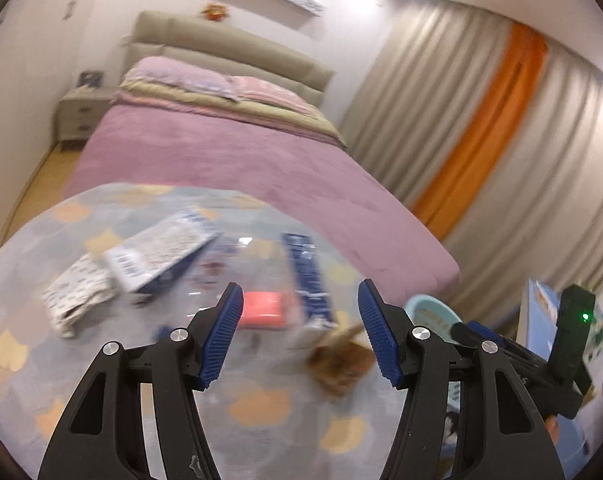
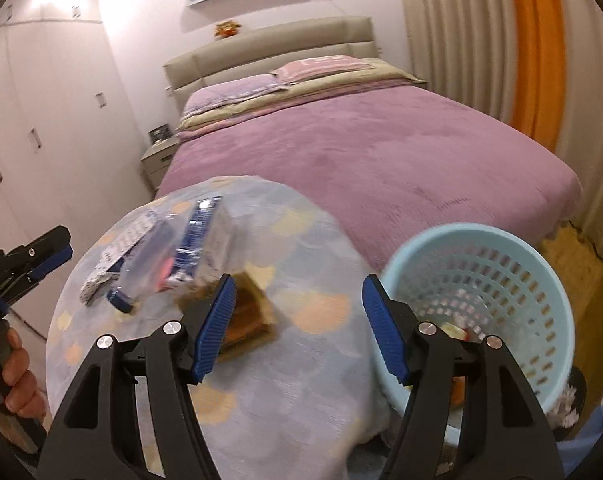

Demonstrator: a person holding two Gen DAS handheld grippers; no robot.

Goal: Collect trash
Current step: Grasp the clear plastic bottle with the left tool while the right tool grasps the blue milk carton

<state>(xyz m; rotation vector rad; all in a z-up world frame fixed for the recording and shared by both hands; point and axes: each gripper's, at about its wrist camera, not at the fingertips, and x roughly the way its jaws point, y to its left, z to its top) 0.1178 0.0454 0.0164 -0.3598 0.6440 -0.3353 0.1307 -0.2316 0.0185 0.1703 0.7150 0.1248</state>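
Observation:
A round table with a pale blue patterned cloth point(image 1: 261, 420) point(image 2: 285, 380) holds trash: a white and blue box point(image 1: 161, 254), a crumpled patterned wrapper point(image 1: 75, 298), a clear plastic bottle with a blue and red label point(image 1: 285, 288) point(image 2: 161, 264) lying on its side, and a brown wrapper point(image 1: 337, 364) point(image 2: 247, 316). My left gripper point(image 1: 299, 332) is open above the table, near the bottle and brown wrapper. My right gripper point(image 2: 297, 328) is open, between the brown wrapper and a light blue perforated basket point(image 2: 501, 280) holding some trash.
A bed with a purple cover point(image 1: 241, 160) point(image 2: 381, 152) stands behind the table. Grey and orange curtains point(image 1: 481, 128) hang at the right. White wardrobes point(image 2: 41, 120) line the left wall. A nightstand point(image 1: 77, 112) sits beside the bed.

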